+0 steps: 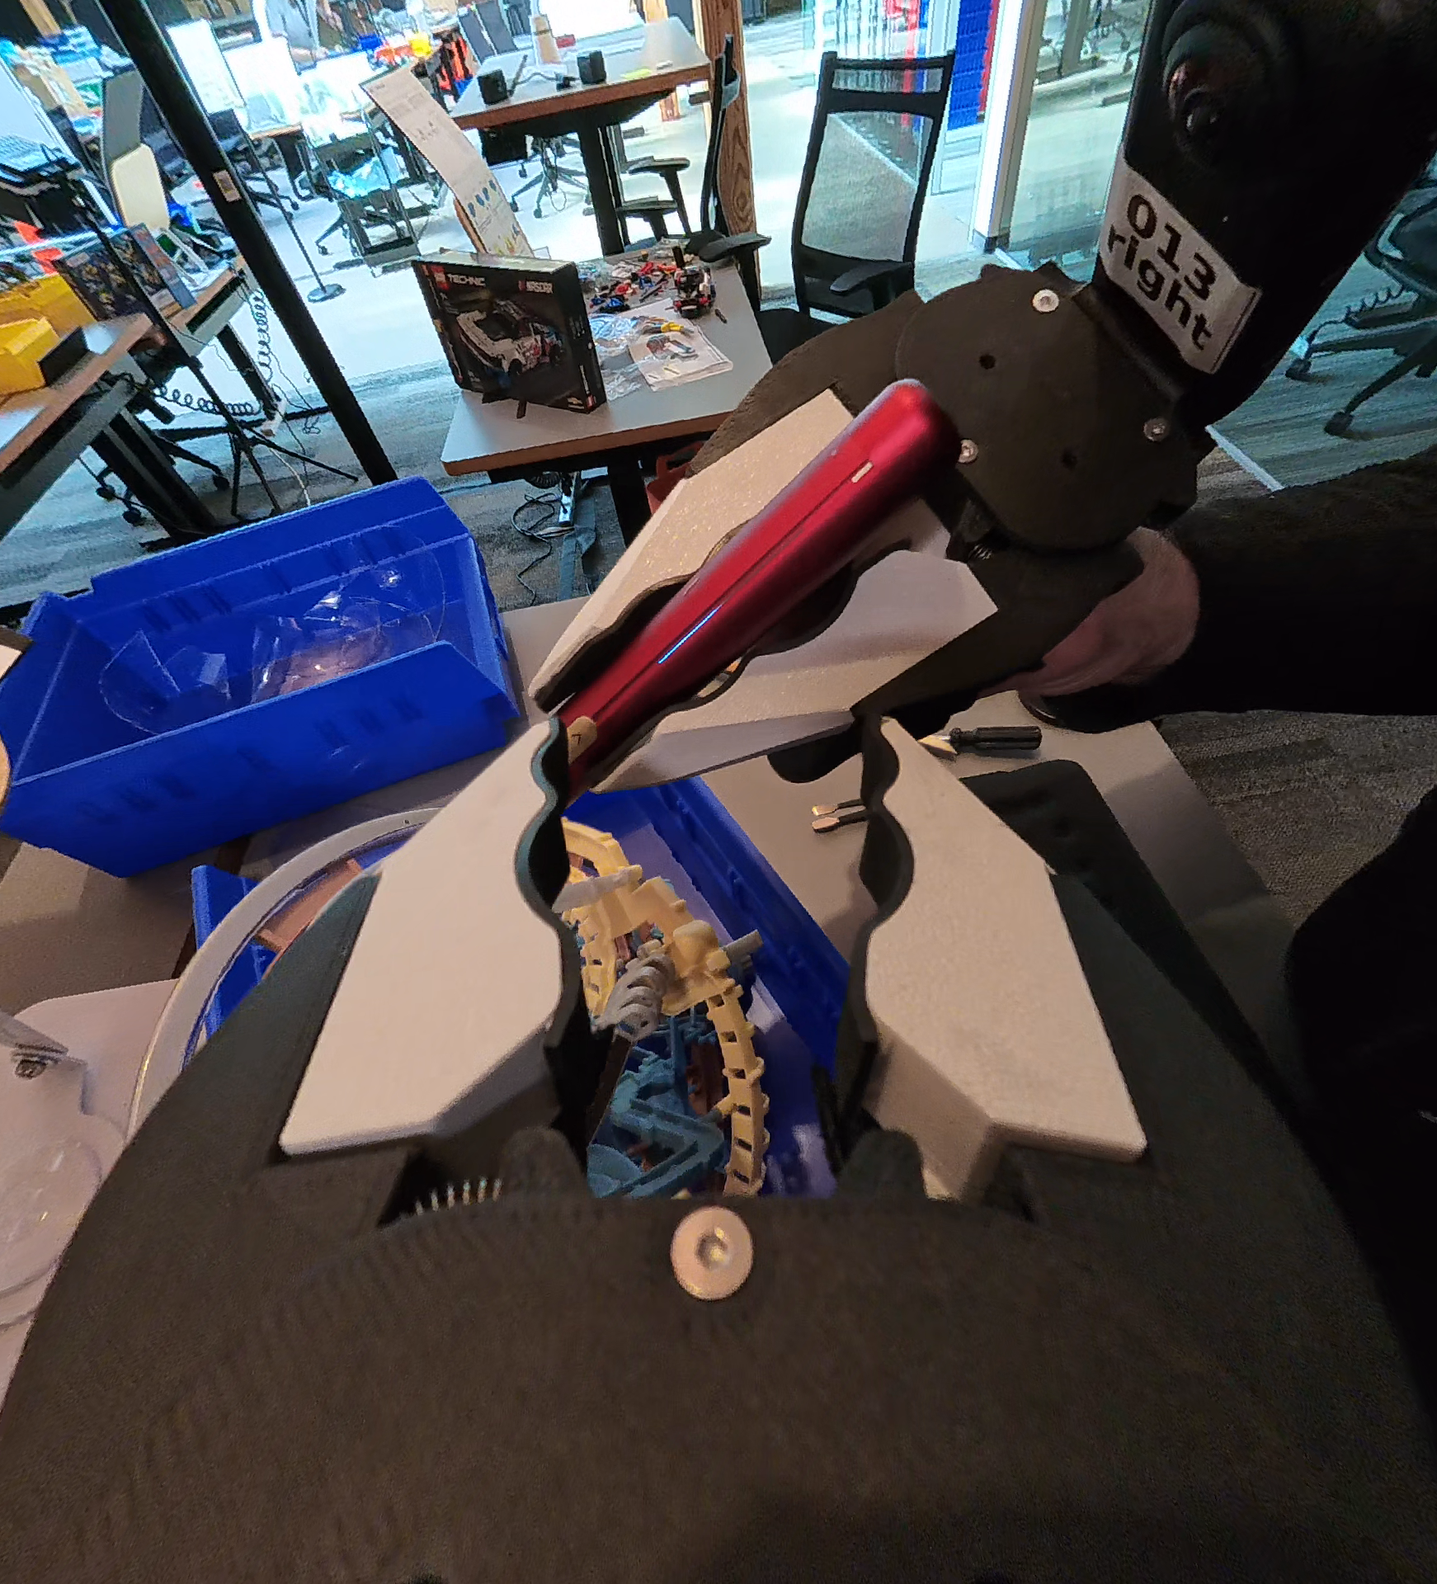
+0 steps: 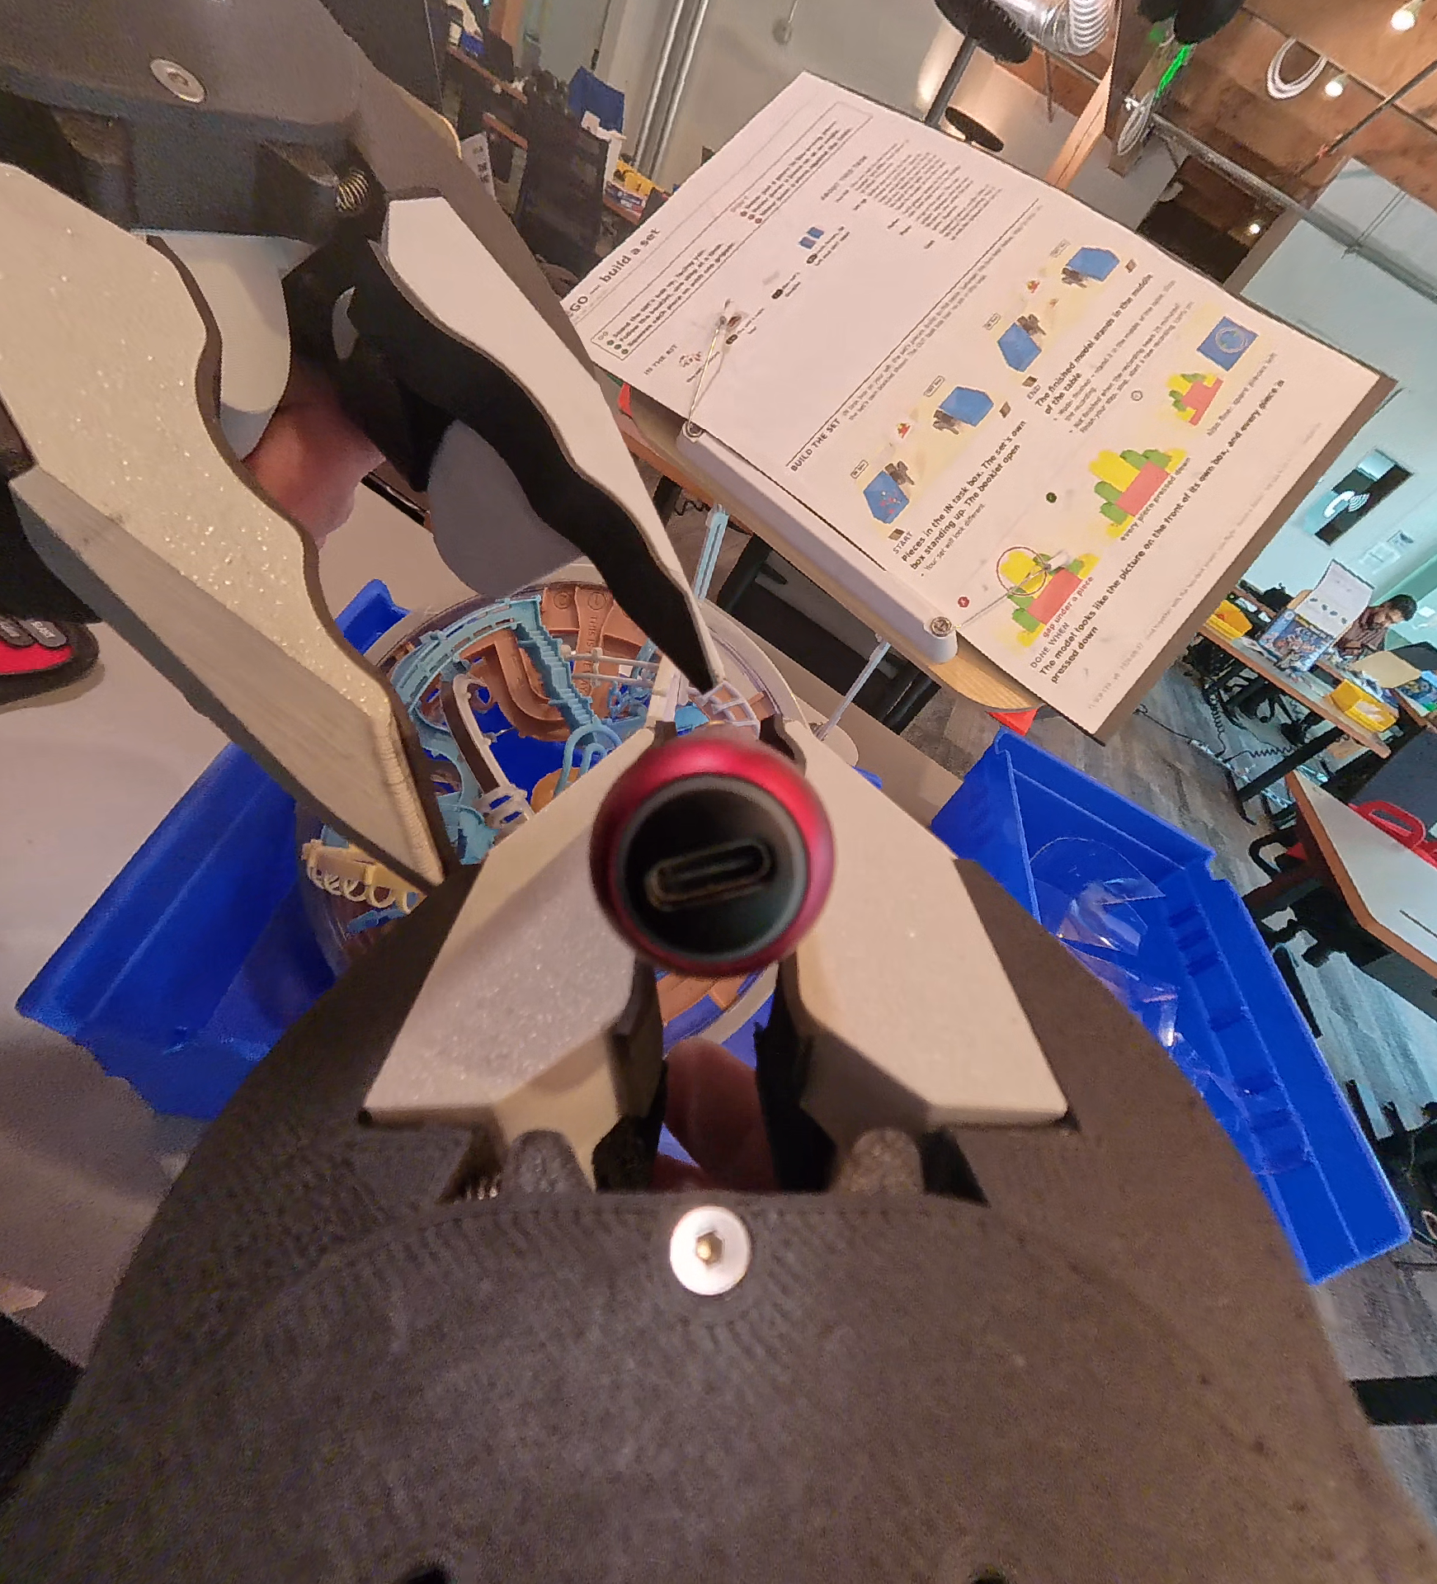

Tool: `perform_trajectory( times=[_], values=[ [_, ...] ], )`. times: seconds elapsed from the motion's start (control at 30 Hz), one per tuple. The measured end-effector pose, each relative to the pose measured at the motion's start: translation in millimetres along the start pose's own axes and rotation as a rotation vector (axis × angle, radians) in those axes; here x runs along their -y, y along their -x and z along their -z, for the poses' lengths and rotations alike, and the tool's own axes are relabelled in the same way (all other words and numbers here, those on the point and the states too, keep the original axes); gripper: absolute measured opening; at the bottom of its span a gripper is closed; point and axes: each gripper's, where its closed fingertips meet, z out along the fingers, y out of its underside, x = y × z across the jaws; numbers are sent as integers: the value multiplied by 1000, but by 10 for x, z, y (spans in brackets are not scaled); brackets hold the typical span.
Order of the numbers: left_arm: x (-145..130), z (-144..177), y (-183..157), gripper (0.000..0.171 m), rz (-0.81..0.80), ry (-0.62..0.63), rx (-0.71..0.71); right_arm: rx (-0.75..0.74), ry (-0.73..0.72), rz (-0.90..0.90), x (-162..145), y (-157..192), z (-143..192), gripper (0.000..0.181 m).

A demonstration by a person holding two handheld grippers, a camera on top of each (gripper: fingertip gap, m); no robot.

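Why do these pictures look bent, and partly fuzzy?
Both views use a wide lens, so edges curve. In the right wrist view the red tool's end sits very close and looks soft, while the paper sheet stays sharp. In the left wrist view bright windows wash out the background, and the tongs' dark body looks dim.

We see a grey table (image 1: 1126, 771) carrying two blue plastic bins (image 1: 252, 677), a black-handled screwdriver (image 1: 994, 737) near its far edge, and small metal bits (image 1: 835, 814).

Left gripper (image 1: 715, 823): jaws spread apart, nothing between them, pointing forward and down.
Right gripper (image 1: 698, 686): jaws closed, angled toward the left one's fingertips.
Right hand (image 1: 1118, 626): wrapped around the handle.
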Motion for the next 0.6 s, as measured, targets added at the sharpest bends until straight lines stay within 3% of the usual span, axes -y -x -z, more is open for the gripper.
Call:
perform_trajectory(
  times=[0.6],
  values=[
    [-143, 4, 67, 66, 4, 3, -4, -2, 48, 52, -44, 34, -178, 20]
  ],
)
